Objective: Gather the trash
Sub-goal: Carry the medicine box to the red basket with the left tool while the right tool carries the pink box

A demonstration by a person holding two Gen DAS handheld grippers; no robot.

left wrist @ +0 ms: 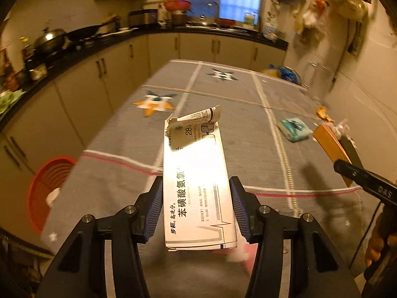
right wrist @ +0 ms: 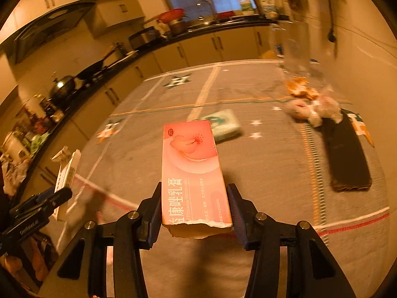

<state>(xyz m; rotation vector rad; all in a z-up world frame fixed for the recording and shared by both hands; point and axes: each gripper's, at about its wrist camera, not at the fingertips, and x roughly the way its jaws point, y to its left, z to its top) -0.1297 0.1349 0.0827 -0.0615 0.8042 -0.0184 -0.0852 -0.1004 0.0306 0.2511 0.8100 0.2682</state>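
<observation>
My left gripper [left wrist: 196,196] is shut on a white medicine box [left wrist: 196,186] with a torn open flap, held above the grey tablecloth [left wrist: 124,136]. My right gripper [right wrist: 193,198] is shut on a pink ointment box [right wrist: 192,173] with a torn near end, also held above the cloth. The white box and left gripper show at the left edge of the right wrist view [right wrist: 67,171]. The right gripper's arm shows at the right edge of the left wrist view [left wrist: 364,178]. A red basket [left wrist: 49,186] stands on the floor left of the table.
On the table lie a green tissue pack [right wrist: 223,124], crumpled plastic wrappers [right wrist: 312,109], orange scraps [right wrist: 300,89], a dark phone [right wrist: 347,159] and a brown box [left wrist: 332,146]. Kitchen counters with pots [left wrist: 49,41] run along the left and back.
</observation>
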